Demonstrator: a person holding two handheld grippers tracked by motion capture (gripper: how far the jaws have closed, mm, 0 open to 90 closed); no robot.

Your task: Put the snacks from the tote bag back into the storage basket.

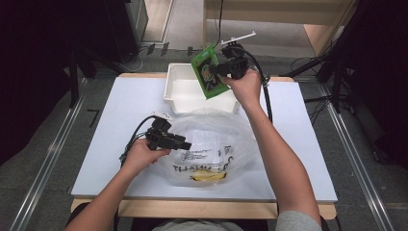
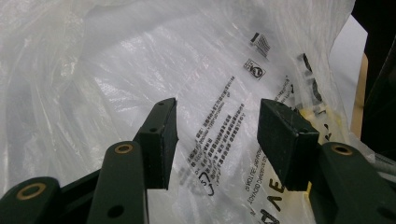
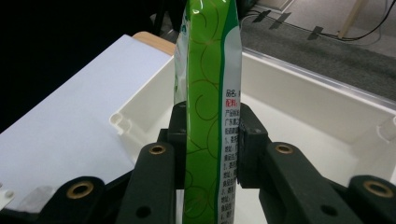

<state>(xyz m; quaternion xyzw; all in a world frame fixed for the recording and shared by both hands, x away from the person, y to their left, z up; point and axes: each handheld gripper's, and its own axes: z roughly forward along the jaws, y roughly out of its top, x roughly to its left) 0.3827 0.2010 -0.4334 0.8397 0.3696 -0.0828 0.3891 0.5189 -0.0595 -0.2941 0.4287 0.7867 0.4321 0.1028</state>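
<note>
High view: the right gripper (image 1: 226, 67) holds a green packet (image 1: 208, 72) in the air over the white tub (image 1: 180, 91), upper centre of the frame. The packet hangs tilted and is not yet resting inside. No other item can be made out in the tub. The left gripper (image 1: 180, 143) sits at the left flank of a clear plastic bag (image 1: 211, 144), centre frame on the bench (image 1: 115, 144). A yellow item (image 1: 207, 177) shows through the bag's lower part.

Left gripper view: the fingers (image 2: 161, 140) stand apart, nothing clamped between them, with the printed bag film (image 2: 140, 70) directly ahead. Contact with the film cannot be confirmed.

Right gripper view: the fingers (image 3: 250, 140) are closed on the packet (image 3: 210, 93), pinching it edge-on and upright. The tub's interior (image 3: 299, 121) lies behind and below; its near rim sits at centre left.

Assessment: the transfer of this packet appears nearly complete, with lowering and release outstanding. At least the yellow item remains bagged, so the emptying is judged at an early stage.
</note>
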